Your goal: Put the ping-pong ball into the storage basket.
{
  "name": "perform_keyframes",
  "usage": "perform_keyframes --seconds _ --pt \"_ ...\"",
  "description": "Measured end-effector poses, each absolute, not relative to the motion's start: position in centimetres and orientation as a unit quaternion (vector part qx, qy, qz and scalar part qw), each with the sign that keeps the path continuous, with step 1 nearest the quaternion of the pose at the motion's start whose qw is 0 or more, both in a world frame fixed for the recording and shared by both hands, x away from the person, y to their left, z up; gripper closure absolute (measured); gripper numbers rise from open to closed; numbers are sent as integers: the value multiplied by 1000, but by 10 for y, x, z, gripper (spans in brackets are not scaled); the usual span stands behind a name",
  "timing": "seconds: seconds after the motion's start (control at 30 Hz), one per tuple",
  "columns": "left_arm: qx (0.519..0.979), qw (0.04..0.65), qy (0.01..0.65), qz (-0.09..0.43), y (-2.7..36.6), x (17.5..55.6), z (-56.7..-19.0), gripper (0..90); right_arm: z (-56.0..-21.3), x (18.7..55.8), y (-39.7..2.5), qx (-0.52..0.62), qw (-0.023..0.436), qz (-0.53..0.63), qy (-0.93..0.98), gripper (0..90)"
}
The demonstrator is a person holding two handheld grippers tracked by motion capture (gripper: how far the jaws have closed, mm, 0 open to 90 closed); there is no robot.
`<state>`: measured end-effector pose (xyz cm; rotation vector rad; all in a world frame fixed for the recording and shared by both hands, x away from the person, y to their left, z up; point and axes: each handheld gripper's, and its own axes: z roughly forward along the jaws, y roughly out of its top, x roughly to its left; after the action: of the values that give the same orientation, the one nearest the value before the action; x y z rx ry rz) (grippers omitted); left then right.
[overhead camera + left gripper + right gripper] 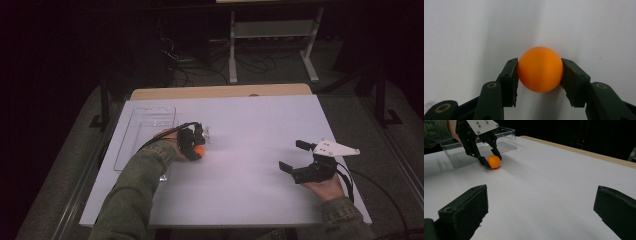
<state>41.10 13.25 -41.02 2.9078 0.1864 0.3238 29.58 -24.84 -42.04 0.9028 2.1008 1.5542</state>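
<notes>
An orange ball [540,72] rests on the white table [250,120], left of centre. My left gripper [539,62] is shut on it, one black pad pressed against each side. From the high view the ball [200,151] peeks out beneath the left gripper [196,148], which a hand in a green sleeve holds. The right gripper view shows the left gripper [492,160] reaching down onto the ball [493,161]. My right gripper [291,155] hovers open over the table's right side, jaws wide apart and nothing between them [541,190].
A clear plastic tray [145,131] lies at the table's left, just behind the left hand, and the same clear tray [509,131] stands behind the ball. A white shelf frame [272,30] and cables sit on the dark floor beyond the table's far edge.
</notes>
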Motion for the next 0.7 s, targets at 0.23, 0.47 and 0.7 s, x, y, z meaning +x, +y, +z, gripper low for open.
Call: perform_keyframes --seconds 0.23,0.47,0.7 --pt "986 108 63 110 134 410 -407 502 -420 296 -248 319 188 552 747 0" --pt "985 112 66 110 135 408 -402 502 -421 296 -248 320 187 552 747 0" --pt "985 114 67 112 137 405 -396 502 -421 296 -248 320 187 552 747 0"
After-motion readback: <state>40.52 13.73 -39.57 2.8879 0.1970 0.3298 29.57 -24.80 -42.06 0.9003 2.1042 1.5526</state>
